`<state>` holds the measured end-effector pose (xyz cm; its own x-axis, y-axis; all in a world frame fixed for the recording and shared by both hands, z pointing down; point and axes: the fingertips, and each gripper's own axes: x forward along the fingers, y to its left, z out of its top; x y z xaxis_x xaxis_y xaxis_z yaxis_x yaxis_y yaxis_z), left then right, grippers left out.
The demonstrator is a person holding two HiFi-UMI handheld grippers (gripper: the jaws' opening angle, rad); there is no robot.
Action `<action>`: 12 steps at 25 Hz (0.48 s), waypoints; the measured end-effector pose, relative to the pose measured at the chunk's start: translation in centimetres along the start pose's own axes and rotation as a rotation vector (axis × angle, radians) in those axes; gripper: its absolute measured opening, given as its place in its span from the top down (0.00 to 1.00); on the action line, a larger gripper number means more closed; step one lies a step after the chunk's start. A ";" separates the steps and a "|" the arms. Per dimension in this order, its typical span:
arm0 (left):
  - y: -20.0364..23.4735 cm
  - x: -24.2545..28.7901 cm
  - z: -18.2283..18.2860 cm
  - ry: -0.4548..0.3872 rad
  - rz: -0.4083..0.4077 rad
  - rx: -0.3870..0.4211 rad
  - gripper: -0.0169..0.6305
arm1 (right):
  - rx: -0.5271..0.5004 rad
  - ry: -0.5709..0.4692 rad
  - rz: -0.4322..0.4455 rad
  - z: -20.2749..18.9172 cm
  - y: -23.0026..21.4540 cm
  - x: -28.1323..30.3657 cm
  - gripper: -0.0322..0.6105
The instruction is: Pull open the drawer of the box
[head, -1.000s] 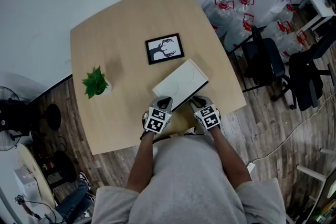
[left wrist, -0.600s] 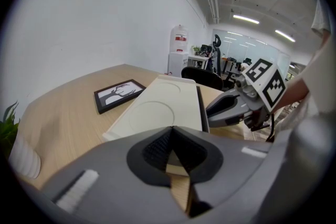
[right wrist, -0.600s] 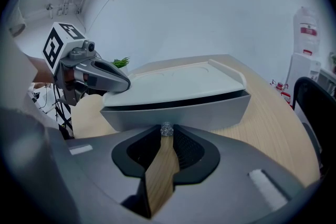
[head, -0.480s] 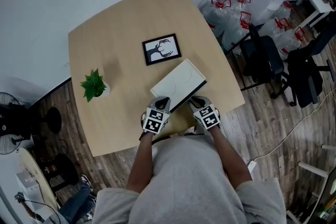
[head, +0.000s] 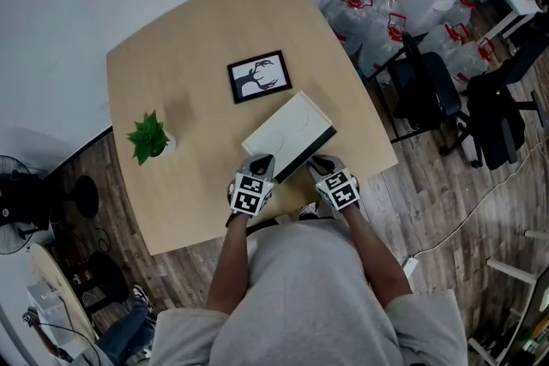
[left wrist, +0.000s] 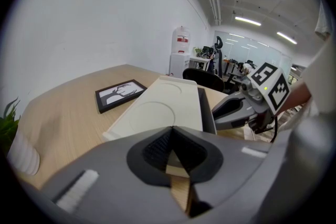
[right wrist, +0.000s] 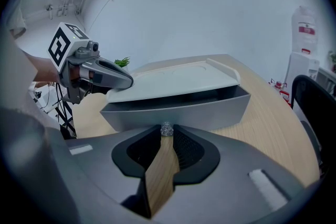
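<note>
A flat white box (head: 283, 131) lies near the front edge of the wooden table (head: 197, 39). Its grey drawer (right wrist: 178, 112) stands partly out toward me, with a dark gap under the lid (right wrist: 173, 78). The right gripper (right wrist: 166, 132) is shut on the drawer's small clear knob (right wrist: 166, 128); the head view shows this gripper (head: 319, 164) at the drawer's front (head: 307, 152). The left gripper (left wrist: 172, 134) is shut with nothing in it. Its tip (right wrist: 118, 81) rests on the lid's near left corner, as the head view also shows for the left gripper (head: 262, 161).
A black-framed picture (head: 258, 76) lies behind the box. A small potted plant (head: 149, 136) stands at the table's left. Office chairs (head: 429, 90) and water bottles (head: 369, 13) stand on the floor to the right. The table's front edge runs just under both grippers.
The dark strip of the drawer along the box's near side looks slightly wider. Both grippers keep their places at the box; the head camera has shifted a little.
</note>
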<state>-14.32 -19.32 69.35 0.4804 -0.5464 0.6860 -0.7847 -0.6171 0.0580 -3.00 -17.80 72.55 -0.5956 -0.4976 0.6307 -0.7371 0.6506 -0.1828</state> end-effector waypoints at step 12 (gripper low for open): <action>-0.1 -0.1 0.1 -0.001 0.011 -0.004 0.89 | 0.028 0.006 -0.013 -1.2 0.2 -1.1 0.83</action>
<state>-14.29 -19.23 69.19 0.4719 -0.5540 0.6859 -0.7915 -0.6088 0.0528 -2.09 -16.48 72.73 -0.5837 -0.5025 0.6378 -0.7536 0.6277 -0.1952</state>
